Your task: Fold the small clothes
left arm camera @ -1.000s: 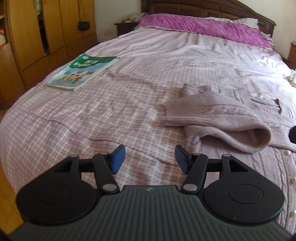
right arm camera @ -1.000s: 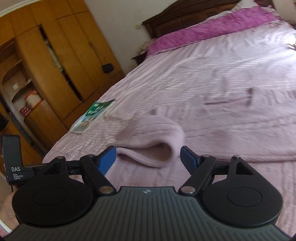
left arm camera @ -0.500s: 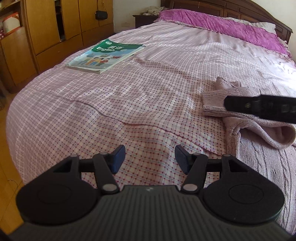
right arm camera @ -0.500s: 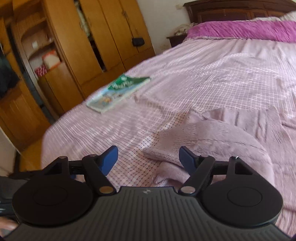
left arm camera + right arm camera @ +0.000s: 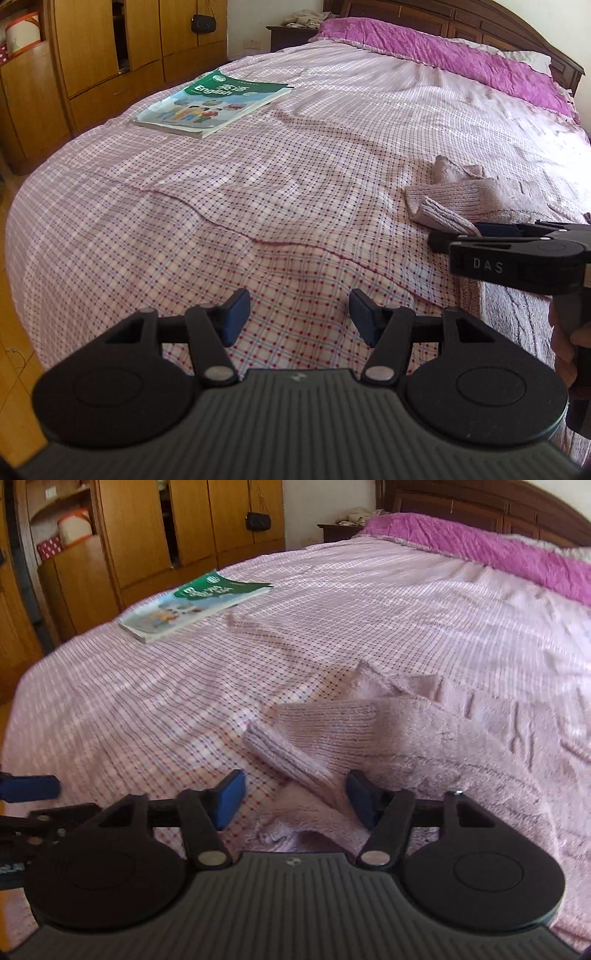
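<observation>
Here, in the left wrist view, an English textbook (image 5: 210, 105) lies at upper left on the checked bedspread (image 5: 258, 206). At lower centre the left gripper (image 5: 297, 317) is spread wide over bare bedspread, holding nothing. At right, the pink knitted sweater (image 5: 454, 195) lies rumpled, its ribbed cuff (image 5: 288, 757) folded over. In the right wrist view, the right gripper (image 5: 293, 795) is wide apart too, the cuff just beside its right pad, nothing pinched.

Book and sweater on the bed

The book (image 5: 210, 101) lies far left on the bed (image 5: 258, 192), the sweater (image 5: 424, 738) to the right; the wardrobe (image 5: 92, 55) stands beyond the bed's left edge.
</observation>
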The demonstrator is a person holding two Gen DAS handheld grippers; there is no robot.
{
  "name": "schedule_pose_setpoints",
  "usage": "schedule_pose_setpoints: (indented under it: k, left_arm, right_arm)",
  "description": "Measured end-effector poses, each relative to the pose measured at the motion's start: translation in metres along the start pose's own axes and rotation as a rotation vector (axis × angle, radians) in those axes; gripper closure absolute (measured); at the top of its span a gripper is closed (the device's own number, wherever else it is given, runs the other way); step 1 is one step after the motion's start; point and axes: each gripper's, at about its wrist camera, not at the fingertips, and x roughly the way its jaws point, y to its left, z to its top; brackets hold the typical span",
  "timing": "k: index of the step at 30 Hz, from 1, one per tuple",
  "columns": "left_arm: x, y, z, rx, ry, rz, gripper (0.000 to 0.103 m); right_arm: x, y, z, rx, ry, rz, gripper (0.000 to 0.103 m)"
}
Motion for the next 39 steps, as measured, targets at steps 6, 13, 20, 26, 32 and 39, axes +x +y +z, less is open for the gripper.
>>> schedule_pose_setpoints:
  k: [6,13,20,26,32,39]
  left_arm:
    - [-0.008,-0.004,-0.002,0.006,-0.012,-0.012,0.042]
    - [-0.019,-0.010,0.002,0.024,-0.039,-0.031,0.042]
    - [-0.024,-0.021,0.003,0.041,-0.049,-0.061,0.042]
    - [-0.026,-0.036,0.002,0.070,-0.053,-0.083,0.042]
    - [-0.030,-0.049,0.004,0.093,-0.061,-0.100,0.042]
    - [-0.031,-0.063,0.004,0.119,-0.069,-0.120,0.042]
  right_arm:
    - [-0.010,-0.018,0.002,0.076,-0.022,0.011,0.082]
    - [-0.048,-0.040,0.011,0.160,-0.115,0.044,0.085]
    - [-0.096,-0.071,0.017,0.264,-0.185,0.072,0.087]
    - [-0.107,-0.105,0.013,0.407,-0.170,0.169,0.087]
    - [-0.118,-0.131,0.001,0.623,-0.258,0.288,0.094]
    - [-0.153,-0.157,0.000,0.618,-0.362,0.175,0.095]
